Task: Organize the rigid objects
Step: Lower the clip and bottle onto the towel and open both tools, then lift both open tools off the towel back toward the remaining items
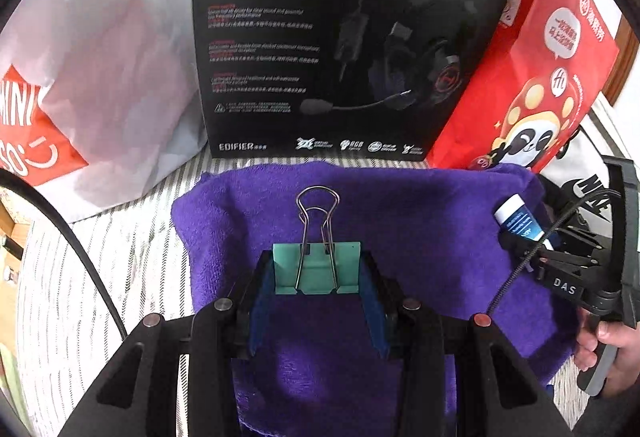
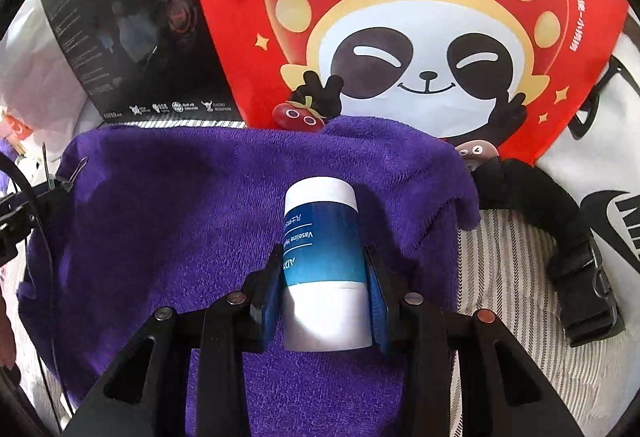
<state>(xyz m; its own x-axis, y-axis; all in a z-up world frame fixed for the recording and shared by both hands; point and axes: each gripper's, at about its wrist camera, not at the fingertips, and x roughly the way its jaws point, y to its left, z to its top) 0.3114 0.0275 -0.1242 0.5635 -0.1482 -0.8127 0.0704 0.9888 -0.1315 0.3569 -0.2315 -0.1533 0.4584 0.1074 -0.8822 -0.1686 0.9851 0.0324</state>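
We cannot tell whether either held thing rests on the purple towel (image 1: 420, 237) or hangs just above it; the fingers hide the undersides. The right hand (image 1: 600, 349) shows only as fingers at the frame edge of the left wrist view. The tube's print is too warped to read in full.

Left gripper (image 1: 316, 273): jaws partly closed, blue pads pressing both sides of the green binder clip (image 1: 316, 269), wire handles pointing away from the camera.

Right gripper (image 2: 324, 277): jaws partly closed, clamped on the white and blue tube (image 2: 320, 253), which lies along the fingers.

Both sit over the towel, in front of the black headset box (image 1: 340, 37) and red panda bag (image 2: 420, 37).
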